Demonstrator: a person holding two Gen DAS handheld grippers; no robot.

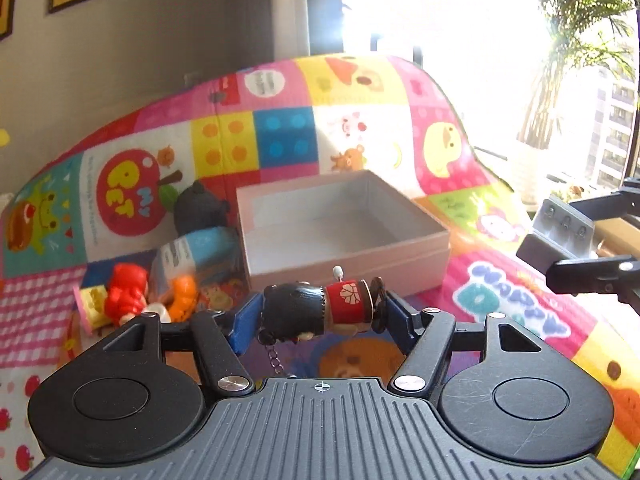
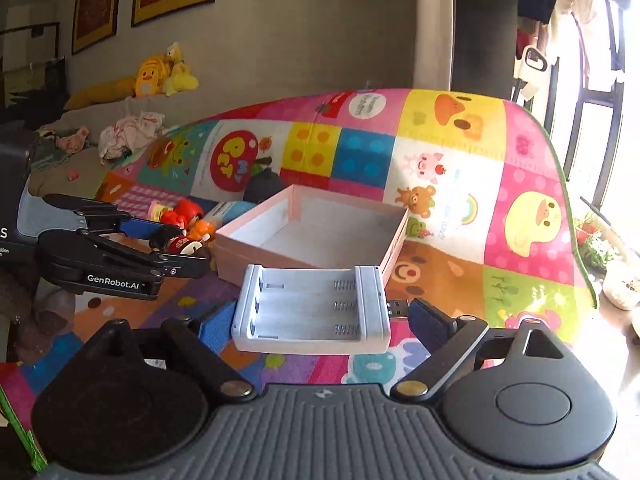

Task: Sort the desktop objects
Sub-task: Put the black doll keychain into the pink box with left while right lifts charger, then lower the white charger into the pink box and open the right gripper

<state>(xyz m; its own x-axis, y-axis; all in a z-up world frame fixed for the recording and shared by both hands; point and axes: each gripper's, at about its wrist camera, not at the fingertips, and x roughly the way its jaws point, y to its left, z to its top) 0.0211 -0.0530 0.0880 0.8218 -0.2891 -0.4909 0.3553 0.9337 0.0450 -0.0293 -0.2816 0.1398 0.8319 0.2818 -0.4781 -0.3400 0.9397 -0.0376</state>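
Observation:
My left gripper is shut on a small black-and-red doll keychain, held sideways just in front of the open pink box; it also shows in the right wrist view. My right gripper is shut on a white battery charger with a USB plug, held above the mat near the box's front edge. The charger shows at the right of the left wrist view. The box looks empty.
Left of the box lie a red figure, an orange figure, a blue-white tube and a black toy on the colourful play mat. A sofa with plush toys stands behind.

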